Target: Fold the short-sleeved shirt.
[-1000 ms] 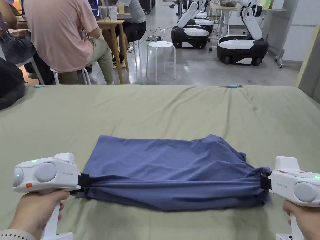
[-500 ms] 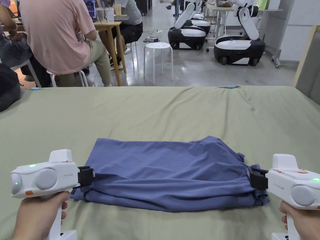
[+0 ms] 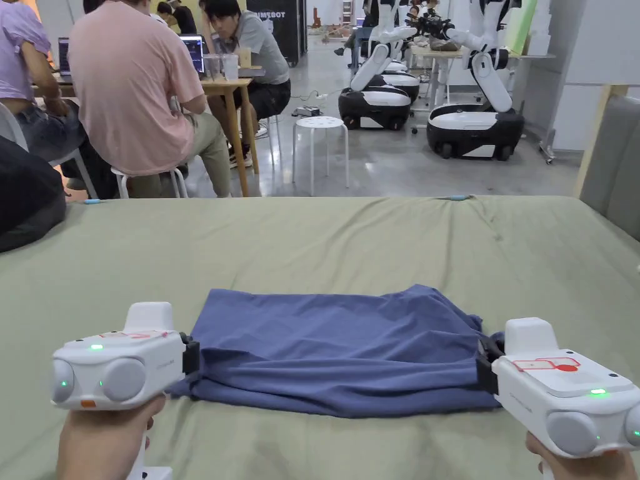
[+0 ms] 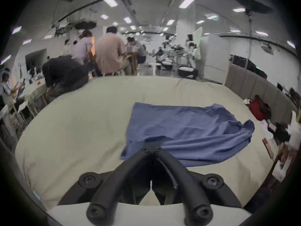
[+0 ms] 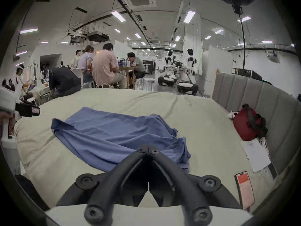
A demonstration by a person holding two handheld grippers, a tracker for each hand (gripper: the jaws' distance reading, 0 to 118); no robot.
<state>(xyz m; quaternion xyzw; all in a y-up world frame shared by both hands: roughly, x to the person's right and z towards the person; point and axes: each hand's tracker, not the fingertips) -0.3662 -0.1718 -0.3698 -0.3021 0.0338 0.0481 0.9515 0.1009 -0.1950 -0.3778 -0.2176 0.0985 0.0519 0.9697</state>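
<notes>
Head view, blue shirt, folded, logos illegible

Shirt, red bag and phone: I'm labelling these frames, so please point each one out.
shirt [image 3: 337, 344], head view, middle of the top layer.
red bag [image 5: 246, 125], right gripper view, its red side.
phone [image 5: 245, 189], right gripper view, its screen.

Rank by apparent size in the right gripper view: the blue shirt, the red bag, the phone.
1. blue shirt, by far the largest.
2. red bag.
3. phone, though close to the bag; it lies nearer the camera, so that ranking is unsure.
</notes>
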